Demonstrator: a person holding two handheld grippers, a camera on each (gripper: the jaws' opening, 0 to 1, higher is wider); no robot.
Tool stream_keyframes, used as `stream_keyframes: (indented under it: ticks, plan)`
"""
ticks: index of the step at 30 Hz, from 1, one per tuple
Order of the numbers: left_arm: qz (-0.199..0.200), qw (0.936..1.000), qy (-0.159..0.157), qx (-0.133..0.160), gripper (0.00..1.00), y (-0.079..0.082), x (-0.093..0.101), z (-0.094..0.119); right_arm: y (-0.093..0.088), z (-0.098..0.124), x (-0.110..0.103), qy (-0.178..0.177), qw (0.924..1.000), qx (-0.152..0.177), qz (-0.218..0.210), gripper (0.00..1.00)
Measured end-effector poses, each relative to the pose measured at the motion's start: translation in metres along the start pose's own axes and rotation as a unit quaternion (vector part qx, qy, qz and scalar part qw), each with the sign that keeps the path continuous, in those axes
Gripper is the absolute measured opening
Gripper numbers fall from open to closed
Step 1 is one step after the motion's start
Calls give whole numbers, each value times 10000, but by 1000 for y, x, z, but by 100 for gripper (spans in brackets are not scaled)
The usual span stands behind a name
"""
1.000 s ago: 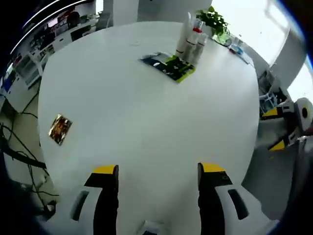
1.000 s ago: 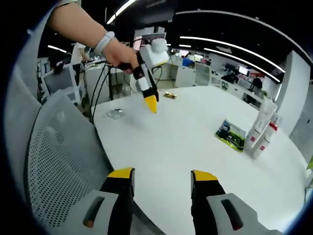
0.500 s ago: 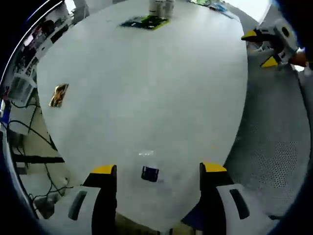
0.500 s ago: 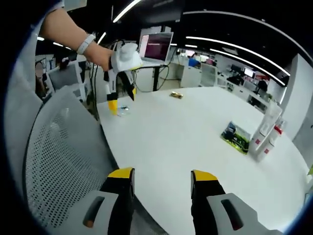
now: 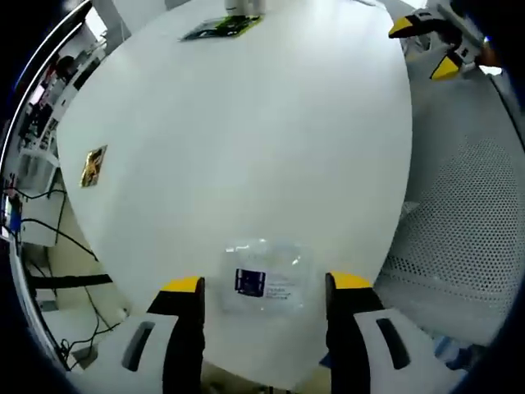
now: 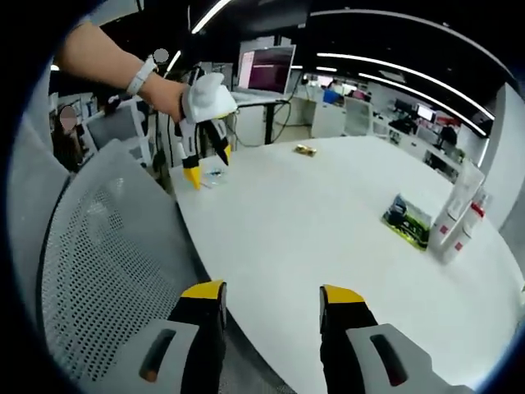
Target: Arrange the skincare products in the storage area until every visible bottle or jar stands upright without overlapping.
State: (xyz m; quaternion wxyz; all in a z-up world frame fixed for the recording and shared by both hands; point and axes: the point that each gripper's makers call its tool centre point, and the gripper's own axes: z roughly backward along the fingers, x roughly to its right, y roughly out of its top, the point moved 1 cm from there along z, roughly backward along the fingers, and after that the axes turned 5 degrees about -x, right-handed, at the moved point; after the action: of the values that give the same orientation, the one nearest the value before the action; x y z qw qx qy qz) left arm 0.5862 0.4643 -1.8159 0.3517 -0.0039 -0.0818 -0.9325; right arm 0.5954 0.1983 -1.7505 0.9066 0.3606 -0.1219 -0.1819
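- Hovering over the near edge of the white table [image 5: 246, 139], the left gripper [image 5: 262, 287] has its jaws spread wide and holds nothing; a clear plastic sachet [image 5: 267, 275] with a dark label lies flat on the tabletop between the jaw tips, not yet touched as far as can be told.
- Right gripper [image 6: 269, 294] — jaws likewise apart and empty, held above the table edge beside a grey mesh chair [image 6: 98, 271], well apart from any product.
- Skincare bottles [image 6: 459, 217]: a small cluster of white tubes with red bands at the far side of the table, upright and close together; whether they touch cannot be told.
- A flat green-and-black packet [image 6: 406, 217] lies just beside the bottles, and a small gold packet [image 5: 93, 166] lies alone near the left edge.
- Progress, as a judgement: early. The bottles already stand, but the flat items are scattered across the table — nothing is gathered near the bottles except the green packet.
- Obstructions: none on the tabletop between the sachet and the bottles; the chair crowds the right gripper's side.
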Motion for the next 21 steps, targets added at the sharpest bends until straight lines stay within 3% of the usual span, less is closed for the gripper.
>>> stream_keyframes:
  ticks: [1, 6, 9, 12, 14, 18, 21]
  plan:
    - [-131, 9993, 351, 67, 46, 3, -11, 2, 0, 0, 0, 0, 10000, -1, 3, 41]
    - [150, 9992, 372, -50, 37, 3, -2, 3, -3, -2, -3, 131, 9999, -74, -70, 41]
    - [913, 9946, 450, -200, 37, 1, 3, 5, -5, -3, -7, 225, 9996, -139, -65, 40]
    - [1121, 9920, 575, -63, 36, 4, 5, 5, -6, -3, -8, 255, 9995, -174, -61, 37]
    - [1573, 9844, 763, 176, 36, 10, 4, 6, -6, -4, -8, 277, 9994, -192, -91, 37]
    - [2029, 9728, 976, 551, 36, 16, 6, 6, -10, -6, -10, 381, 9988, -279, -149, 37]
    - [2163, 9689, 999, 670, 36, 18, 10, 7, -11, -6, -11, 408, 9985, -317, -172, 37]
